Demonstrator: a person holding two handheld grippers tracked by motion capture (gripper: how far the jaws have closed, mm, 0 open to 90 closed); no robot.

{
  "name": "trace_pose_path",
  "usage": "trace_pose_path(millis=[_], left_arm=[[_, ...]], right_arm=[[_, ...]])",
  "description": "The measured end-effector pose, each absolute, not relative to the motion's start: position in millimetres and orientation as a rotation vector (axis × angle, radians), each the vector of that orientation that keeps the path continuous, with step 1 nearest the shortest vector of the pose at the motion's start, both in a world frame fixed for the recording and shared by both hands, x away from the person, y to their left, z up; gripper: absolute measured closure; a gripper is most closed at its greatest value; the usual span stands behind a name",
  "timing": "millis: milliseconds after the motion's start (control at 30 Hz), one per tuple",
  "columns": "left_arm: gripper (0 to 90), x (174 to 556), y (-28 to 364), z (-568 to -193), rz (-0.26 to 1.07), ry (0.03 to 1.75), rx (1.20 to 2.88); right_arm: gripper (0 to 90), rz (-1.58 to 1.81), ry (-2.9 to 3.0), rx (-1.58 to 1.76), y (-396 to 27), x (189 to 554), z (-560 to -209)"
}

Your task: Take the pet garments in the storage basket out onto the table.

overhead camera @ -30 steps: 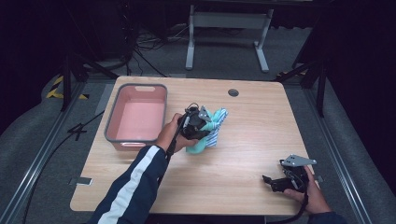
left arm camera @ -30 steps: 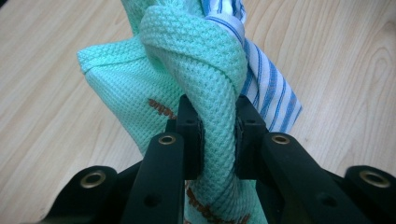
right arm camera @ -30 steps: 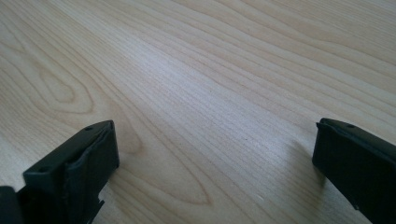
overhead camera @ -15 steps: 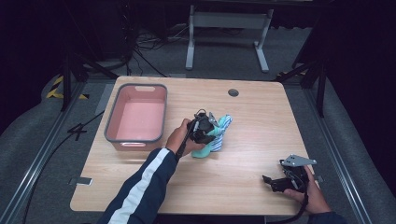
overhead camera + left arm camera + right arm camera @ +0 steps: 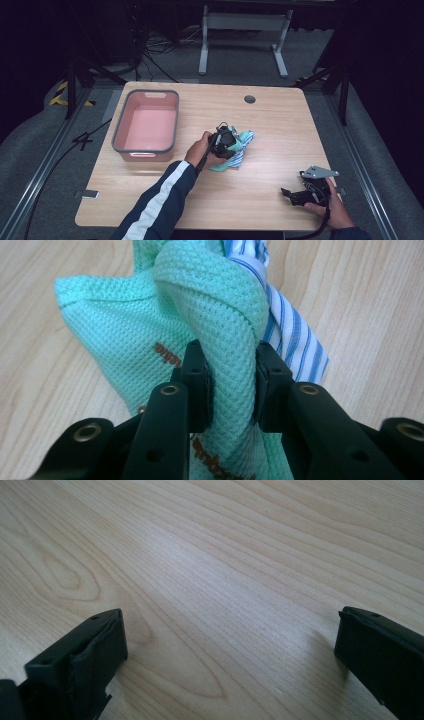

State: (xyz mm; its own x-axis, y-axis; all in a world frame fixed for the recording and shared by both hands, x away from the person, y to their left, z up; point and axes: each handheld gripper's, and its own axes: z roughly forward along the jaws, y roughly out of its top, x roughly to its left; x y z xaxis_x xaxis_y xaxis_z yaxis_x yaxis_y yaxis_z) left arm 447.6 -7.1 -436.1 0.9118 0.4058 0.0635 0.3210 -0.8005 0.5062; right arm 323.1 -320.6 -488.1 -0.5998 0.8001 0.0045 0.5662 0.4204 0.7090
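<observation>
- My left gripper (image 5: 231, 385) pinches a fold of the mint-green cloth (image 5: 150, 335) between its pads; the jaws have just been easing apart, fabric between them.
- The cloth, bunched with a blue-striped cloth (image 5: 295, 340), lies mid-table (image 5: 280, 125), right of the pink bin (image 5: 146, 125).
- My right gripper (image 5: 230, 645) rests gaping, nothing between its jaws, at the table's near right corner.
</observation>
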Motion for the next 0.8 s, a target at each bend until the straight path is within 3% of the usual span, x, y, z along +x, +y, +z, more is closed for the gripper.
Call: trace_pose_path(millis=[367,800], left_arm=[[55.2,446,-9,-435,0.193,0.548,2.534],[35.6,444,-4,-426,0.236,0.572,2.485]], right_arm=[[0.5,0.977,2.345,1.175,-321,323,-488],[0.6,0.978,2.345,1.176,-321,323,-488]])
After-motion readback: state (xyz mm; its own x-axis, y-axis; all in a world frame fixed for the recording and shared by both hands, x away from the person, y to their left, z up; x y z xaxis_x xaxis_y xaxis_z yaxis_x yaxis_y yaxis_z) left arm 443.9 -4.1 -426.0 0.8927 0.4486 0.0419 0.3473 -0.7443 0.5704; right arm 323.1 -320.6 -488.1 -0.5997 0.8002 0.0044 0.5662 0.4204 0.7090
